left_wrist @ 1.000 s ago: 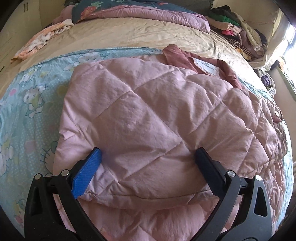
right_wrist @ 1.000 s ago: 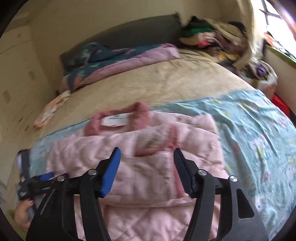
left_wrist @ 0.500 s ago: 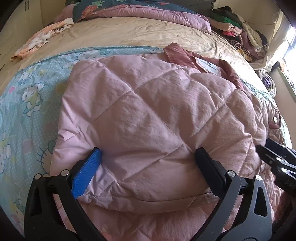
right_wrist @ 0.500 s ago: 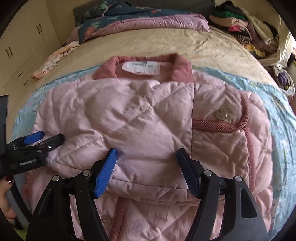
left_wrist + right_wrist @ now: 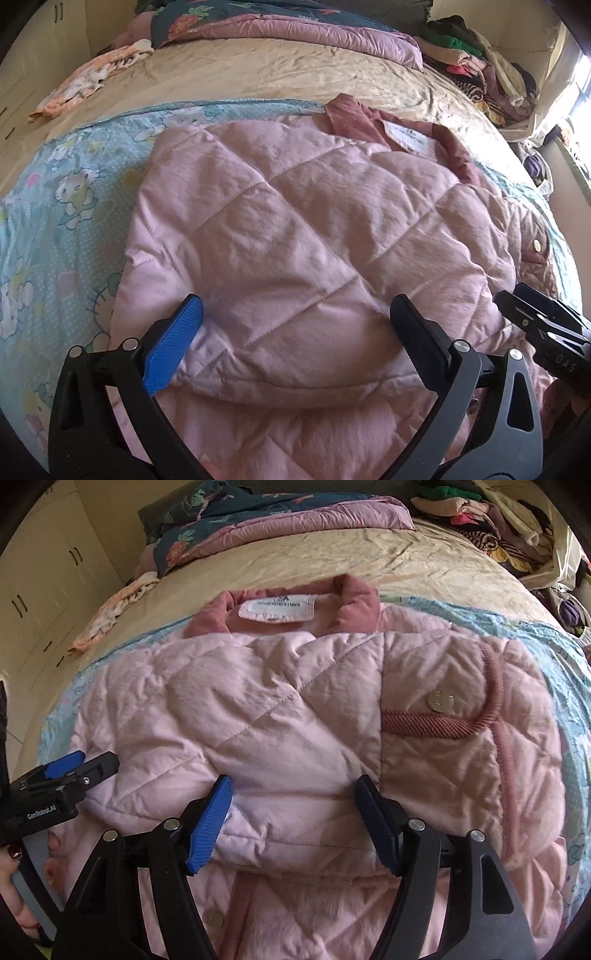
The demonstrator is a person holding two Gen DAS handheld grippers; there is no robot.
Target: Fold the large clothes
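- Since a moment ago, the right gripper [image 5: 293, 823] has come down low over the pink jacket [image 5: 295, 716], and its jaws have just been opening; puffy cloth sits between them, but they do not pinch it.
- Both its pads stand wide apart, with the folded edge of the jacket bulging up in the gap.
- Over on the other side, the left gripper [image 5: 295, 325] has hardly moved. Its jaws are wide open too and rest on the soft cloth with nothing squeezed.
- Pink and quilted, the jacket lies flat on the blue cartoon sheet [image 5: 62, 206] on the bed [image 5: 406, 557], with one side folded over the middle. Its dark pink collar [image 5: 354, 605] and white label [image 5: 277, 607] point away toward the pillows.
- I think the step now is to let go of the fold and pat it flat.
- To do it well, lift both grippers straight up so the fat cloth does not drag along and pop open.
- Next, the side with the shiny button [image 5: 439, 701] likely needs folding in. Grab near its outer edge, not the middle, and take both layers.
- Puffy jackets spring back, so press the fold down slowly.
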